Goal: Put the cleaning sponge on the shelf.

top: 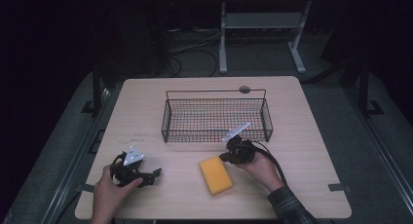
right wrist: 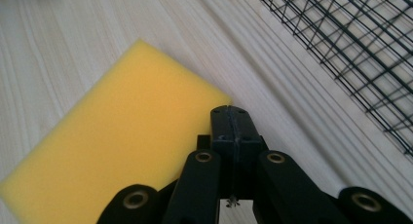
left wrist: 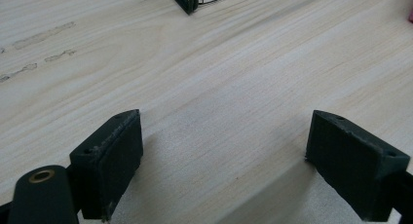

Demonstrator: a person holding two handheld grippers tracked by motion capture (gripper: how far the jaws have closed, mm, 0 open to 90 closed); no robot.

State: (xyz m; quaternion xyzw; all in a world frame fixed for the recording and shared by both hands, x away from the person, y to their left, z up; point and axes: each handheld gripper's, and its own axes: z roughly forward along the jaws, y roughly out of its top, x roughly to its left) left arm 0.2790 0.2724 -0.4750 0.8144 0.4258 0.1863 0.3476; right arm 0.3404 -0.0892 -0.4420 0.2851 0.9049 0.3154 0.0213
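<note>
Right now the wooden table (top: 146, 112) carries a black wire basket (top: 216, 118), which sits just beyond the right gripper (right wrist: 233, 118). Next, the yellow sponge (right wrist: 117, 136) lies flat directly under and ahead of that gripper, whose jaws are clenched together on nothing, tips over the sponge's near corner. Well apart from the sponge, the left gripper (left wrist: 224, 160) rests low over bare tabletop, jaws spread wide, nothing between them.

Wire basket (top: 216, 118) sits mid-table (top: 311, 146) — floor cables (top: 195, 48) beyond.
</note>
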